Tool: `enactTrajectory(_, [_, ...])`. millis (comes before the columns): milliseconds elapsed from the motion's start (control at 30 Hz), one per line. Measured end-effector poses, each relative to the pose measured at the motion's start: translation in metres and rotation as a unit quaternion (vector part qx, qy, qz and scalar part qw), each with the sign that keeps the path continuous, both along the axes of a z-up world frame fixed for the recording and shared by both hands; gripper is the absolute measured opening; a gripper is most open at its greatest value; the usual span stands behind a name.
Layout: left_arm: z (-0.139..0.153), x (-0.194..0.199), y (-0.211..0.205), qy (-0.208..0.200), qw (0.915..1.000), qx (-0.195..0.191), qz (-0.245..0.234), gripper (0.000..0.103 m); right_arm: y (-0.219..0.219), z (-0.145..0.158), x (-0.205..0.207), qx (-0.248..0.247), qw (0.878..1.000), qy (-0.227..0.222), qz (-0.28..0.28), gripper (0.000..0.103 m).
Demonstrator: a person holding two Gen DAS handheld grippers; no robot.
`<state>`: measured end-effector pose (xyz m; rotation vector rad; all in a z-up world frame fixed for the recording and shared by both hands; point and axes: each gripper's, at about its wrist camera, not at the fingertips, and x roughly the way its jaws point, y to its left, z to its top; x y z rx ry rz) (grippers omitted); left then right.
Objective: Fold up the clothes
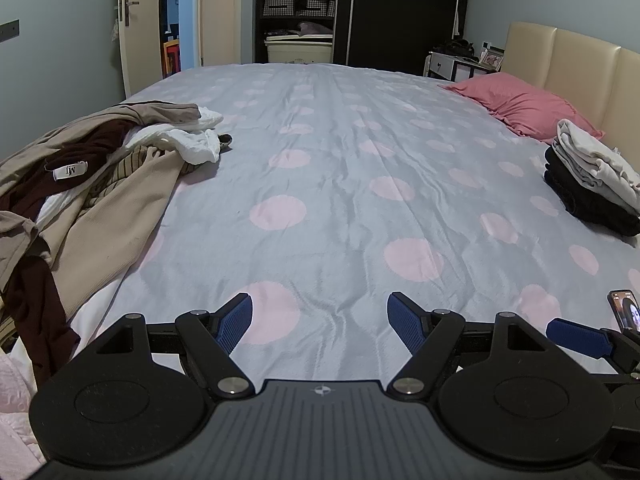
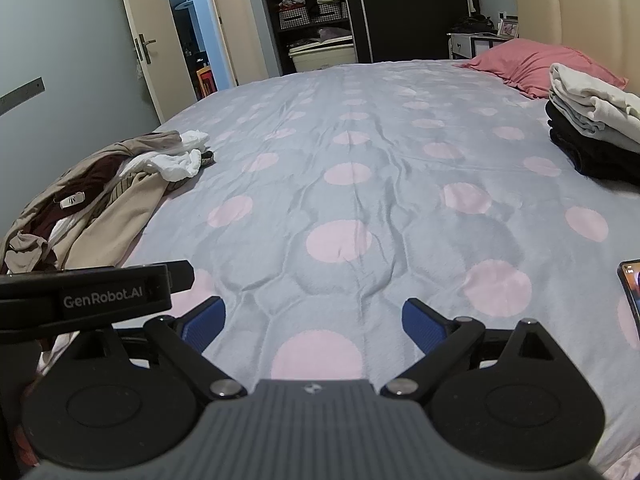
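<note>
Both claws, left claw point(image 1: 320, 320) and right claw point(image 2: 314, 322), spread empty; wardrobe baskets point(image 1: 280, 7) hold clothes.

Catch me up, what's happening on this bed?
Laundry folding, between items. Both grippers, left and right, hover open and empty over the bedspread. An unfolded pile lies to the left; a folded stack sits to the right by the pink pillow. A phone lies at the right edge.

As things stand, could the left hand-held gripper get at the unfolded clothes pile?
Probably yes. The left hand-held gripper is open and empty over bare bedspread, and the unfolded clothes pile lies uncovered just to its left, with nothing between.
</note>
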<state>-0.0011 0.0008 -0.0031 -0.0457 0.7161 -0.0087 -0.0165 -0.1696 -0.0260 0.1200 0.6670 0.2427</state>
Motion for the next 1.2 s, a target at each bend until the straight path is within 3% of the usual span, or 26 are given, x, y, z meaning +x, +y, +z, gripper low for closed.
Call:
enactTrajectory(533, [-0.002, 0.006, 0.02, 0.017, 0.9997, 0.007, 0.017, 0.074, 0.009, 0.001, 0.014, -0.017, 0.999, 0.016, 0.034, 0.098])
enactTrajectory(700, [-0.001, 0.013, 0.038, 0.026, 0.9989, 0.017, 0.036, 0.074, 0.014, 0.005, 0.031, -0.045, 0.998, 0.03, 0.037, 0.098])
enactTrajectory(967, [0.005, 0.027, 0.095, 0.046, 0.9941, -0.003, 0.098, 0.074, 0.017, 0.006, 0.06, -0.072, 0.995, 0.063, 0.022, 0.098])
enactTrajectory(1200, [0.021, 0.057, 0.153, 0.071, 0.9917, 0.005, 0.107, 0.073, 0.028, 0.0, 0.077, -0.089, 0.992, 0.079, 0.036, 0.098])
